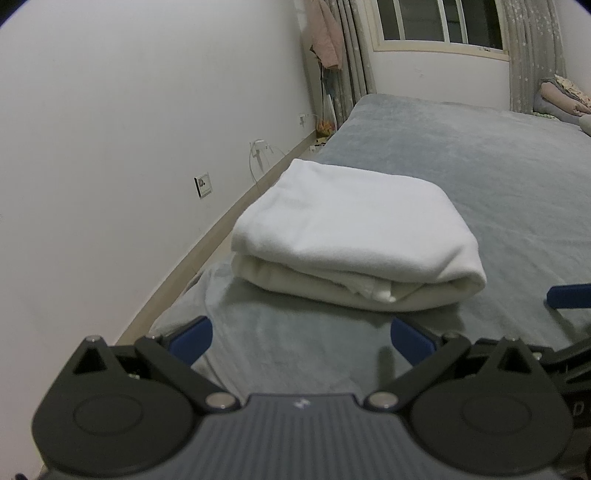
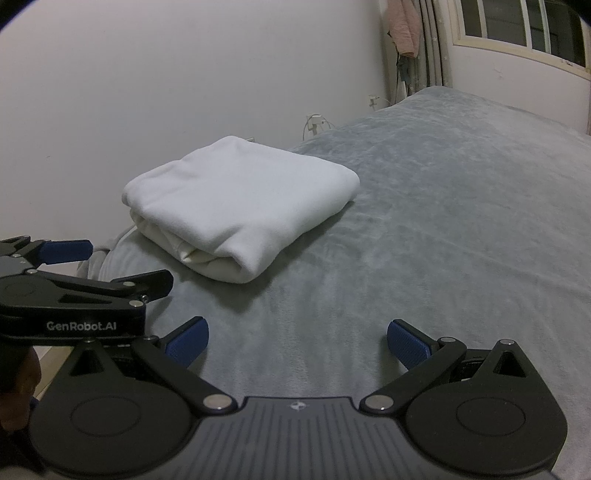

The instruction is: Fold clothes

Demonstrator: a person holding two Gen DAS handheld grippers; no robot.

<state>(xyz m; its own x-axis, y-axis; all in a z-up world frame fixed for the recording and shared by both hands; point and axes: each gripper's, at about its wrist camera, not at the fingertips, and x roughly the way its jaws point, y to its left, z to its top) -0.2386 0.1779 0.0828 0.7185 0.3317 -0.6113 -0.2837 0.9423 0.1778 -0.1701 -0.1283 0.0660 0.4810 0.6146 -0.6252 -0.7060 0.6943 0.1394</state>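
Note:
A white garment [image 1: 351, 236] lies folded into a thick rectangle on the grey bed cover [image 1: 498, 192], near the bed's left edge. It also shows in the right wrist view [image 2: 240, 206]. My left gripper [image 1: 301, 341] is open and empty, just short of the garment's near edge. My right gripper [image 2: 297, 343] is open and empty, over bare bed cover [image 2: 443, 221] in front and to the right of the garment. The left gripper shows at the left of the right wrist view [image 2: 68, 251]. A blue fingertip [image 1: 569, 297] of the right gripper shows at the right of the left wrist view.
A white wall [image 1: 129, 129] with sockets [image 1: 204, 184] runs along the bed's left side, with a strip of floor between. A window [image 1: 443, 22] and curtains [image 1: 351, 55] stand at the far end. Bedding [image 1: 561, 98] is piled at the far right.

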